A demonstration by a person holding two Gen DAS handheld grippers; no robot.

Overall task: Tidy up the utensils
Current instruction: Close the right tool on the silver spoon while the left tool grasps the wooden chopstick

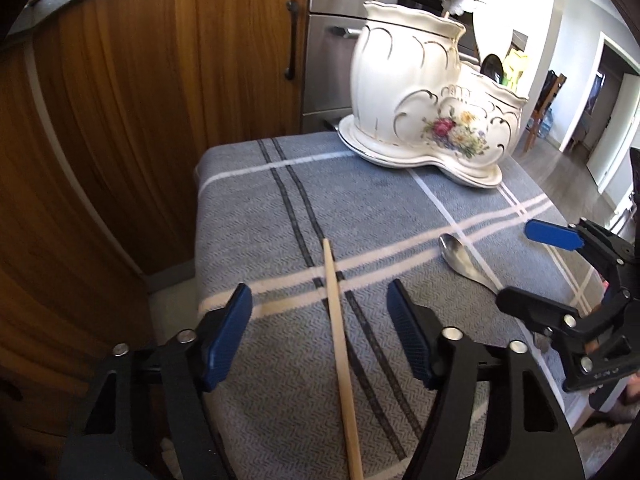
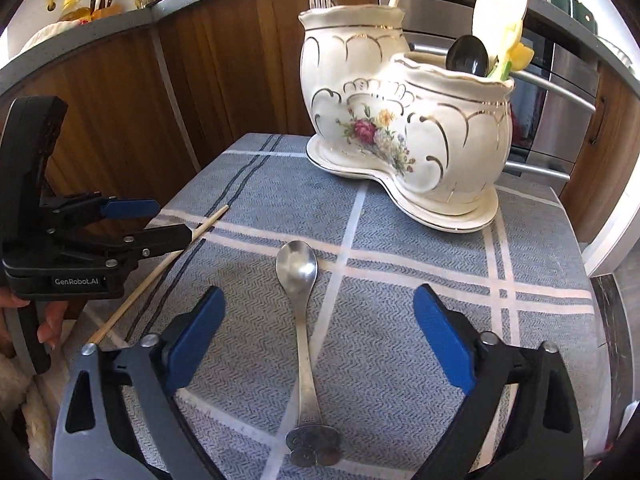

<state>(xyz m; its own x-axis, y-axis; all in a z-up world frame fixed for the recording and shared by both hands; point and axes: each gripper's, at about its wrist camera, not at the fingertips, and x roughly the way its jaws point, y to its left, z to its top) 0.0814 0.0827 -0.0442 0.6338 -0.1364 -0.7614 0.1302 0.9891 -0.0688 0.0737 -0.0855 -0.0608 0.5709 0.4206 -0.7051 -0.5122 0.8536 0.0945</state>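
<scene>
**Closing in on the last two utensils**

Lying loose on the cloth-covered desk [image 2: 400, 320] are a wooden chopstick [image 1: 338, 320] and a metal spoon [image 2: 300, 304], the two pieces not yet put away. Behind them, at the far side of the desk, stands the porcelain utensil holder [image 2: 400, 120], a two-part flowered caddy on its own base. Its taller compartment already carries forks and a pale handle; the lower one holds a dark ladle, a white spatula and something yellow. Judged from that, most of the sorting looks done and two pick-ups remain.

Each piece has a claw over it. The left claw [image 1: 320, 332] straddles the chopstick, blue pads clear of the wood on both sides, released and gripping nothing. The right claw [image 2: 316, 340] stands spread wide either side of the spoon's handle, likewise empty, the bowl of the spoon pointing toward the holder.

Room is modest. The chopstick runs near the desk's left edge, beyond which wooden cabinet doors [image 1: 120, 120] stand close, and the two claws work near each other. Open cloth lies between the utensils and the holder. A steel oven front [image 2: 560, 100] sits behind the holder, and the desk drops away on the right toward the floor.
</scene>
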